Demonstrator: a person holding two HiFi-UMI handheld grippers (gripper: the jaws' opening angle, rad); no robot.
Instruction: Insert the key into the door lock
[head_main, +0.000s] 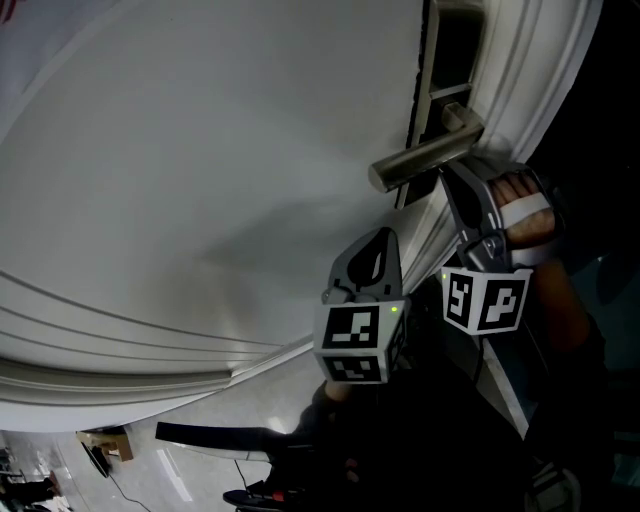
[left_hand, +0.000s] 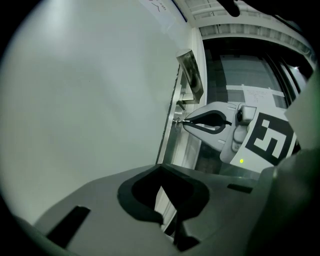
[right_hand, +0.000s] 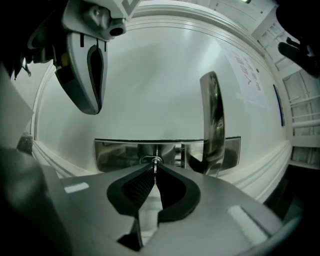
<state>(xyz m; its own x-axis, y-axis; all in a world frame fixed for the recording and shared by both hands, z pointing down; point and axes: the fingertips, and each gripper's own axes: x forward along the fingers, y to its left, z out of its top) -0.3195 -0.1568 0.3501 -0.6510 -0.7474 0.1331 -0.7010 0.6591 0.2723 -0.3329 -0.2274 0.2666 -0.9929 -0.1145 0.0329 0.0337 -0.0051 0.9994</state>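
My right gripper (right_hand: 154, 169) is shut on a small metal key (right_hand: 155, 164). The key's tip is at the round keyhole (right_hand: 150, 160) in the shiny lock plate (right_hand: 120, 152) on the white door (head_main: 200, 180). Just right of the keyhole the lever handle (right_hand: 212, 120) sticks out. In the head view the right gripper (head_main: 452, 180) reaches under the handle (head_main: 425, 155), and its tips are hidden there. In the left gripper view it (left_hand: 184, 121) touches the door's edge at the lock. My left gripper (left_hand: 160, 169) is shut on nothing and hangs back from the door (head_main: 378, 235).
Raised mouldings (head_main: 130, 350) run along the door panel below the grippers. A dark opening (left_hand: 245, 75) lies beyond the door's edge. Tiled floor with cables and small items (head_main: 110, 450) shows far below. A hand (head_main: 520, 200) holds the right gripper.
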